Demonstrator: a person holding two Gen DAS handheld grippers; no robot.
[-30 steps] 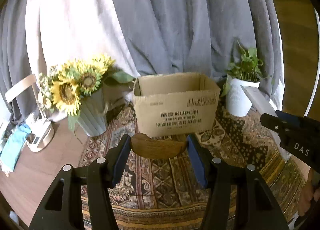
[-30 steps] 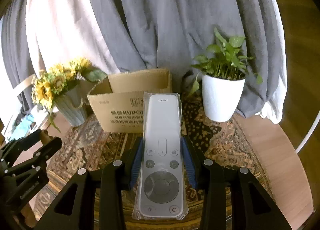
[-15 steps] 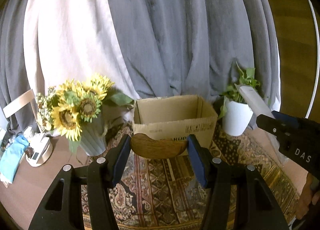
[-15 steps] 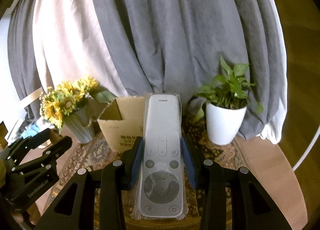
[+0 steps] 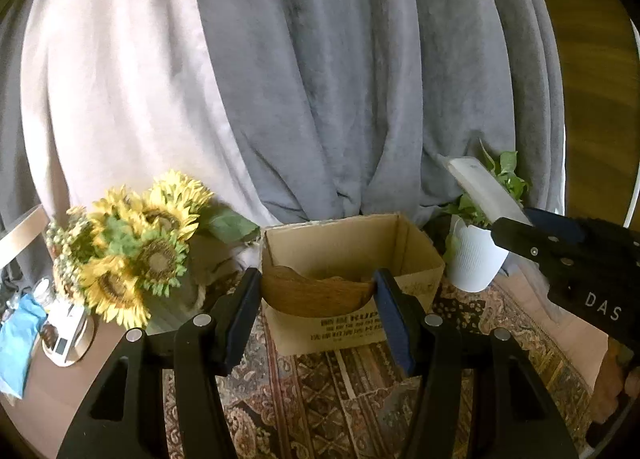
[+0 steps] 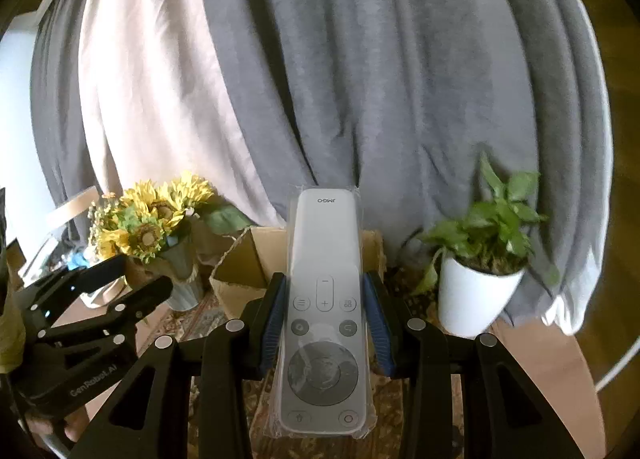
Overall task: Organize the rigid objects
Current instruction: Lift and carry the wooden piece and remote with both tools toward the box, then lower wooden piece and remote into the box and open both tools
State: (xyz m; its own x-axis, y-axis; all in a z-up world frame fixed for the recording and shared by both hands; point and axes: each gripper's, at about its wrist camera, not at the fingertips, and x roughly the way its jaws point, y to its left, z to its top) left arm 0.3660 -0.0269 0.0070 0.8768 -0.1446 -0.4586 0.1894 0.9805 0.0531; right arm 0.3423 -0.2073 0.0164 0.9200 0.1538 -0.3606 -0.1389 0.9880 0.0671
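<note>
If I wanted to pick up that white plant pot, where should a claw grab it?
Probably the white pot itself, low on its sides, coming in level from the front. It narrows toward the bottom, and the leaves crowd the top, so reaching from above looks awkward.

Soft daylight falls from the left side; the fisheye bends all edges into dark corners, and the curtain is slightly blurred.

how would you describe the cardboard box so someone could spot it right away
Start at the big grey curtain hanging behind the patterned rug. At its foot, on the rug, the cardboard box stands between the sunflowers and the white potted plant. It is the only plain brown open-topped thing, with dark printing on its front.
</note>
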